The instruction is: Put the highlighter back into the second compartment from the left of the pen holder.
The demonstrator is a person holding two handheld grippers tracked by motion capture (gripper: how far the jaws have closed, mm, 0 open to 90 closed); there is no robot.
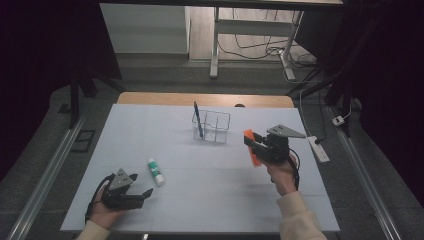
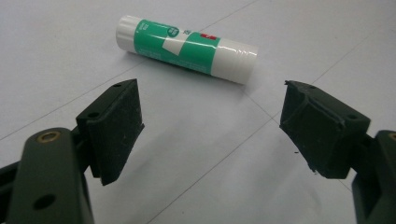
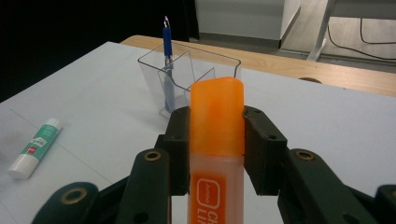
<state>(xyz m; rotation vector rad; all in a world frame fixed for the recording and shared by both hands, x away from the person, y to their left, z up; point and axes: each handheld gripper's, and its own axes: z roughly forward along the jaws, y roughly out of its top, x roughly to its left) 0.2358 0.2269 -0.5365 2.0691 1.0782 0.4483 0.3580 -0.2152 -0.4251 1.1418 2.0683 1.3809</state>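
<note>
My right gripper [image 1: 253, 145] [image 3: 216, 140] is shut on an orange highlighter [image 1: 251, 148] [image 3: 217, 126], held above the table just right of a clear plastic organiser [image 1: 211, 126] [image 3: 187, 74]. A blue pen [image 1: 198, 119] [image 3: 166, 51] stands upright in the organiser's left compartment. A green and white glue stick [image 1: 155, 171] [image 2: 186, 48] [image 3: 34, 147] lies flat on the white table [image 1: 200, 200]. My left gripper [image 1: 140, 185] [image 2: 212, 126] rests low near the front left, open, its jaws wide apart just short of the glue stick.
The white sheet ends at a wooden strip [image 1: 205, 99] along the far edge. Beyond it stand a desk frame [image 1: 216, 45] and floor cables [image 1: 265, 47]. A white power strip [image 1: 319, 148] lies off the table's right side.
</note>
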